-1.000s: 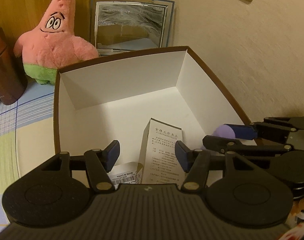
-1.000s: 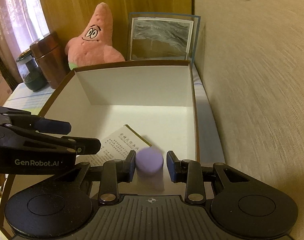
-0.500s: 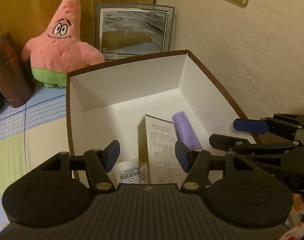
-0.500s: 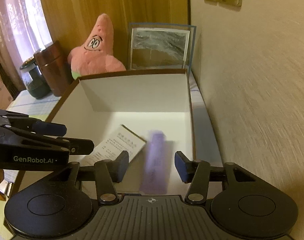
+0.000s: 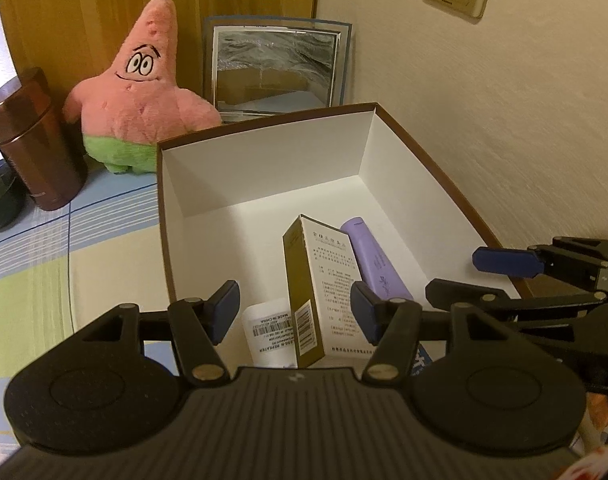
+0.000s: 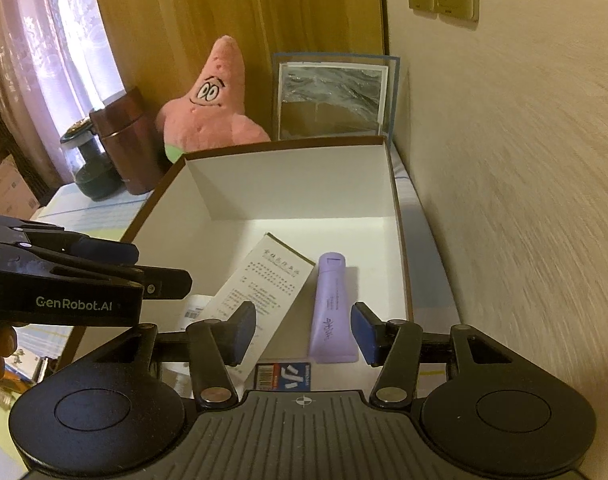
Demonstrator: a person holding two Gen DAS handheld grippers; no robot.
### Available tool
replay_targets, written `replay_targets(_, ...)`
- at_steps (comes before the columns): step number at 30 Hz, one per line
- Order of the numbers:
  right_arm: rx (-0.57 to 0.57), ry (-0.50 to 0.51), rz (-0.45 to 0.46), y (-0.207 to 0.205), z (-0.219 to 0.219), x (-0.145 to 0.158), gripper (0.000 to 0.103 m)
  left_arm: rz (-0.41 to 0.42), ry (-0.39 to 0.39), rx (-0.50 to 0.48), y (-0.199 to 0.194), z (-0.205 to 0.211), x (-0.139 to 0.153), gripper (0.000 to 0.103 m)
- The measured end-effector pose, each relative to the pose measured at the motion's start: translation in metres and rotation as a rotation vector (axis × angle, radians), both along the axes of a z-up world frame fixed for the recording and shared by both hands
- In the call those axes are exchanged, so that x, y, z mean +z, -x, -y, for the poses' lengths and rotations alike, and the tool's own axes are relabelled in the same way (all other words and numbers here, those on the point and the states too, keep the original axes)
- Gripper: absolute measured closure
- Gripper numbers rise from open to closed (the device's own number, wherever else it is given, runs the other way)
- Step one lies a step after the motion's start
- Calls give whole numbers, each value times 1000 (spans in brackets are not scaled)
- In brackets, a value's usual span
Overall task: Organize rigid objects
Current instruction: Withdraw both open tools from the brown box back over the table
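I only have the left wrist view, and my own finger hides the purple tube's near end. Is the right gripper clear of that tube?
Observer: Yes. From the right wrist view, the right gripper is open, and the purple tube lies flat on the floor of the box, ungripped.
Operator: Anything near that hidden end?
Observer: A blue packet with a barcode lies just beside the tube's crimped end, partly under the white carton.

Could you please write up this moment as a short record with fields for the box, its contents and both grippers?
container: open white box, brown outside
contents: purple tube lying flat near the right wall; printed carton beside it; small barcode-labelled white item
left gripper: open, holding nothing
right gripper: open, holding nothing, above the tube's near end
behind box: pink starfish plush, mirror
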State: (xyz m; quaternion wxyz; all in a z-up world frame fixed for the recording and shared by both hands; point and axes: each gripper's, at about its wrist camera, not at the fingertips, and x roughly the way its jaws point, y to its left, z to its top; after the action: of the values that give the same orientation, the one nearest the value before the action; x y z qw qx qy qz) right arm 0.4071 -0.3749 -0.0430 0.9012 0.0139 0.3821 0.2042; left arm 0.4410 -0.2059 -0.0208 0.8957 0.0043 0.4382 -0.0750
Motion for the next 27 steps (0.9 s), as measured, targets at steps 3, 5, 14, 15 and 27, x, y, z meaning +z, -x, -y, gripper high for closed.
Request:
replay_targets(3,-4,-9,7,7,-1,5,53,3,4,-3,8,-2,3,46)
replay_targets(5,-8,-14,12,13,-1,10,52,9,5,-9,15,-4,7,46)
replay_targets(14,-44,-68,37,55,-3,29,47,57,19,-29,59,-19,30,46)
replay_targets(15,-46,-77,40,60,-3,32,47,62,17,-32,64,-21,33,46)
replay_targets(27,-79,-121,51,120,-20,49,47,99,29,-26,135,-71,57,45)
